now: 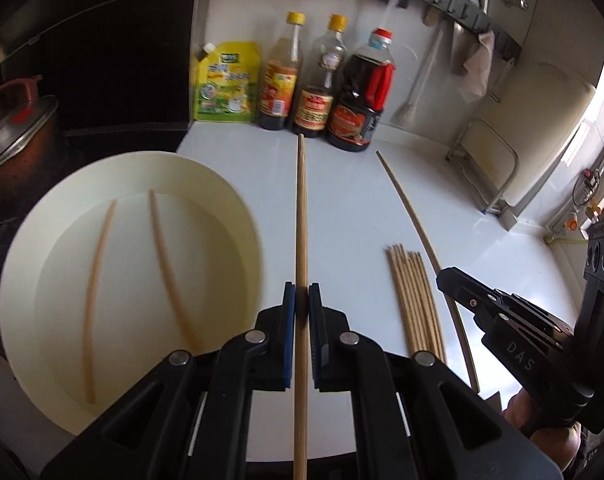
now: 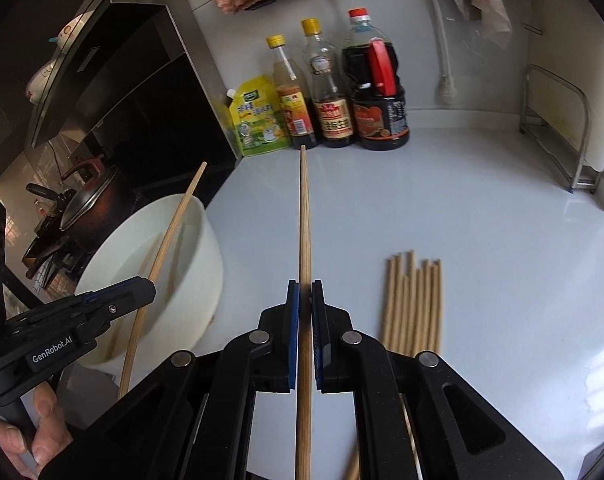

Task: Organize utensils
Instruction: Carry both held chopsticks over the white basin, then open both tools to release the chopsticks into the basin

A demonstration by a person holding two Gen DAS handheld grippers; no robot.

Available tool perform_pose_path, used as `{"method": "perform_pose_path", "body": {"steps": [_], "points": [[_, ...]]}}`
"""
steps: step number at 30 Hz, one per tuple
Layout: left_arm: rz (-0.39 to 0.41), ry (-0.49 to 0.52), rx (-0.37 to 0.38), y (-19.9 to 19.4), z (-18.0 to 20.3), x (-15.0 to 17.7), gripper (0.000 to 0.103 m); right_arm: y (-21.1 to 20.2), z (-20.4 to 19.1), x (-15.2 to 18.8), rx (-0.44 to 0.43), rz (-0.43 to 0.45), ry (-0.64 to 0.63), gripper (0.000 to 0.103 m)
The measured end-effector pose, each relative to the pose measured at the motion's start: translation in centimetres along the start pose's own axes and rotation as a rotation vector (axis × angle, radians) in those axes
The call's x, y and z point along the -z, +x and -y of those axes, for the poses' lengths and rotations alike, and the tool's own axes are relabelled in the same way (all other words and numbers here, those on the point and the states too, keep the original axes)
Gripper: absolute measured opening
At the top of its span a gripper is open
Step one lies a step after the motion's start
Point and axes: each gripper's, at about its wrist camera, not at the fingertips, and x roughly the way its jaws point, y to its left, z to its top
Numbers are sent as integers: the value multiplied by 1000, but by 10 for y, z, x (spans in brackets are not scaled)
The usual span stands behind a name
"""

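Observation:
My left gripper [image 1: 302, 292] is shut on a bamboo chopstick [image 1: 301, 216] that points forward, just right of a cream bowl [image 1: 230, 216]. Two chopsticks [image 1: 98, 280] lie inside the bowl. My right gripper [image 2: 305, 290] is shut on another chopstick [image 2: 305, 216]; it also shows in the left wrist view [image 1: 405, 200]. A bundle of several chopsticks [image 1: 415, 304] lies on the white counter between the grippers, also in the right wrist view [image 2: 413, 304]. The left gripper with its chopstick [image 2: 170, 232] shows over the bowl [image 2: 206, 264] in the right wrist view.
A yellow pouch [image 1: 226, 84] and three sauce bottles [image 1: 321, 84] stand at the back of the counter [image 1: 501, 264]. A lidded pot [image 1: 18, 136] sits on the dark stove at left. A metal rack [image 2: 557, 140] stands at the right wall.

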Motion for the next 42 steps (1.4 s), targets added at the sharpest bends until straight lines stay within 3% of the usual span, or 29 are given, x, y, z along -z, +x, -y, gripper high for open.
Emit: {"method": "perform_pose_path", "body": {"steps": [6, 13, 20, 29, 33, 42], "points": [[70, -75, -111, -20, -75, -11, 7, 37, -70, -24, -82, -34, -81, 6], [66, -159, -158, -10, -141, -11, 7, 85, -137, -29, -150, -113, -139, 6], [11, -204, -146, 15, -170, -5, 7, 130, -170, -22, -150, -212, -174, 6], [-53, -228, -149, 38, -181, 2, 8, 156, -171, -10, -118, -283, -164, 6], [-22, -226, -168, 30, -182, 3, 46, 151, -167, -9, -130, -257, -157, 8], [3, -230, -191, 14, -178, 7, 49, 126, -166, -4, -104, -204, -184, 9]]}}
